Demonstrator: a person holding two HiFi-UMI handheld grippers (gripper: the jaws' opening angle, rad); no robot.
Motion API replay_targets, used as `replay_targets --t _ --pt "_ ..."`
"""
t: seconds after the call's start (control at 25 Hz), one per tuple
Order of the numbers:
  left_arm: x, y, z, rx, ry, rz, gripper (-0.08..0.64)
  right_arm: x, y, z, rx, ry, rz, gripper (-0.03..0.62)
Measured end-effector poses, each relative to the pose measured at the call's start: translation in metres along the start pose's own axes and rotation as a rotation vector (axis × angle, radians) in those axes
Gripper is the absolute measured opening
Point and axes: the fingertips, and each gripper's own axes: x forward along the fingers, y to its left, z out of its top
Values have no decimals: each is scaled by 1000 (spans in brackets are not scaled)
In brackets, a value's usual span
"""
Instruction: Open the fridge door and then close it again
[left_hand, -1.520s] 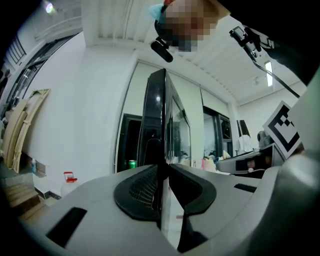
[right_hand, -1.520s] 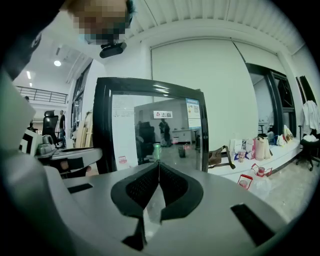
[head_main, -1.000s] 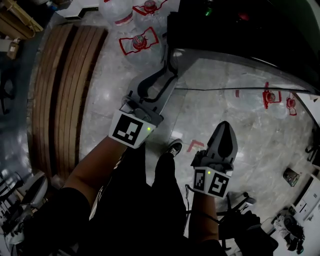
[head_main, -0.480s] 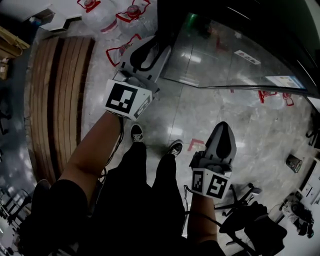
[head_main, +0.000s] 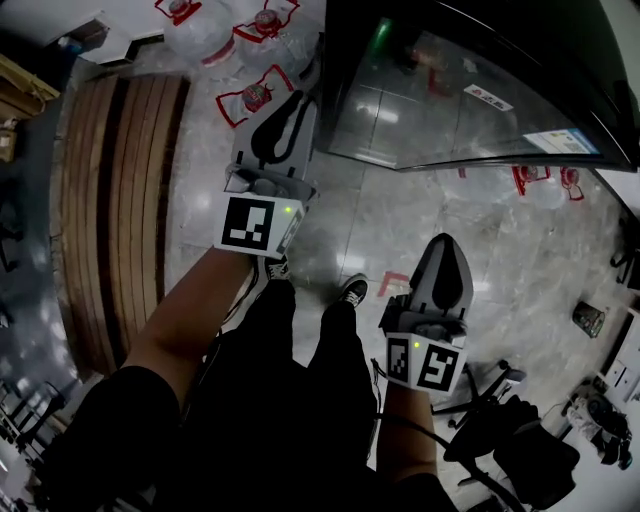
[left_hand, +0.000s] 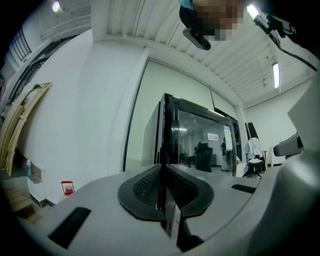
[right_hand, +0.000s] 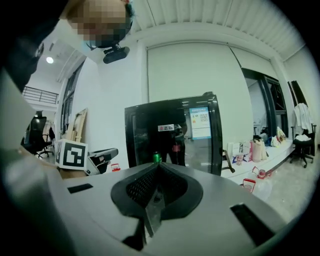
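Judging from the fridge door (head_main: 470, 100) looking shut or nearly so, little seems left to do: the left gripper (head_main: 292, 102), near its edge, has just been closing its jaws together on nothing, while the right gripper (head_main: 447, 245) hangs low, closed and empty.

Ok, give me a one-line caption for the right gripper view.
Right gripper, jaws shut on nothing, faces the black glass-door fridge against a white wall.
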Motion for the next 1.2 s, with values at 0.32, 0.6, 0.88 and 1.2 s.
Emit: replay_targets --t 0.32,0.6,0.88,1.2 --pt "-106 -74 78 0 42 -43 6 -35 62 61 -50 -51 239 15" --pt "-207 -155 177 -70 17 103 6 -140 85 137 -110 -113 449 15" --pt "-267 -226 220 -47 3 145 6 -226 71 163 -124 -132 530 15" --pt "-321 -263 248 -48 -10 143 6 -291 84 186 -137 -178 563 15"
